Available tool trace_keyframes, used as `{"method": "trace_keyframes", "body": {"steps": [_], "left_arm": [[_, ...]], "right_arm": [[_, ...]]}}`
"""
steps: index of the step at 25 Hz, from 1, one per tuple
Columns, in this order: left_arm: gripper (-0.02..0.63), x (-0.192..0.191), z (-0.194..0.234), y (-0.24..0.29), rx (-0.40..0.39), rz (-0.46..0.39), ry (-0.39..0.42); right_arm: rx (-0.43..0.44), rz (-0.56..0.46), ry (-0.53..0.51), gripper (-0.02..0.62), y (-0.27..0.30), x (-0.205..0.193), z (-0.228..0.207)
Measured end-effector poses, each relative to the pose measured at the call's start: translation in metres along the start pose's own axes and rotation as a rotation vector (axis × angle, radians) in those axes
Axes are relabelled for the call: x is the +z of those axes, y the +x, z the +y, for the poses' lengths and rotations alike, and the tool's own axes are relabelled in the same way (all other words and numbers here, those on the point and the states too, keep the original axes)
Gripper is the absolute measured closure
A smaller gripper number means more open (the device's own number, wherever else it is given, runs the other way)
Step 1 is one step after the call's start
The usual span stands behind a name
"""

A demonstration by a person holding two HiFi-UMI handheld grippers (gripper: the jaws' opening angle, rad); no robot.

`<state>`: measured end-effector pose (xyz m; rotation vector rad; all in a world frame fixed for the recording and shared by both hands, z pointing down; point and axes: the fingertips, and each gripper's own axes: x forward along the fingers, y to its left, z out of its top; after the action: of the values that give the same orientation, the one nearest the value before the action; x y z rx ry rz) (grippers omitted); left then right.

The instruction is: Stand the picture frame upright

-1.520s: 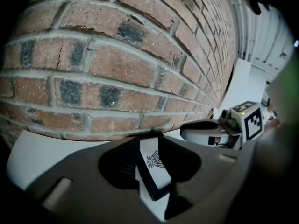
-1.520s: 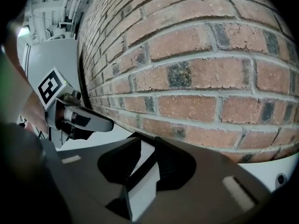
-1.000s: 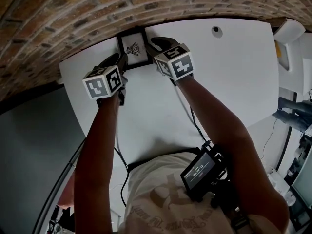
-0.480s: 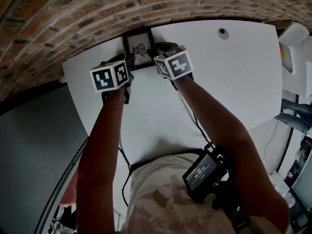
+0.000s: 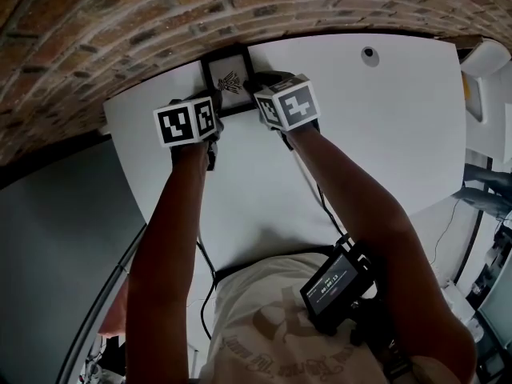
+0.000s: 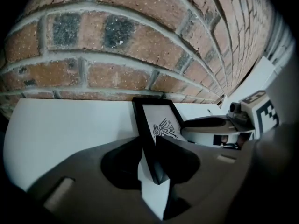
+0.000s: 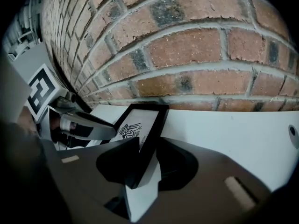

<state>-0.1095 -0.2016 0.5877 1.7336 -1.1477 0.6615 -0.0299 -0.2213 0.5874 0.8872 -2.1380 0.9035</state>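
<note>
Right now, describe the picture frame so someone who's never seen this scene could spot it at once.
Start at the brick wall and drop to the white table along its foot. At the table's wall-side edge is the picture frame, a small rectangle holding a white sheet. Its black border and dark bird-like drawing set it apart from the plain round hole to its right.

A: The wall?
B: Rough, gritty brick, with matt grey mortar sunk in the joints.
A: And the table?
B: A smooth, matt white top, like laminate.
A: The picture frame?
B: Smooth black moulding with a dull sheen, round what looks like white printed paper.
</note>
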Motion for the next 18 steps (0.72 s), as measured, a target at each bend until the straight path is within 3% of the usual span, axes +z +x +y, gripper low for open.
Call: {"method": "trace_keyframes", "body": {"steps": [5, 10, 18], "left_arm": [[0.509, -0.004, -0.003, -0.002, -0.005, -0.005, 0.009], [0.508, -0.005, -0.009, -0.010, 0.012, -0.046, 0.049], [0.509, 0.015, -0.015, -0.029, 0.066, -0.209, 0.131]], "right_arm": [[0.005, -0.014, -0.014, 0.479, -0.005, -0.002, 0.001], [0.003, -0.096, -0.087, 0.482, -0.017, 0.003, 0.006], [-0.035, -0.291, -0.261, 0.486, -0.039, 0.030, 0.016]]}}
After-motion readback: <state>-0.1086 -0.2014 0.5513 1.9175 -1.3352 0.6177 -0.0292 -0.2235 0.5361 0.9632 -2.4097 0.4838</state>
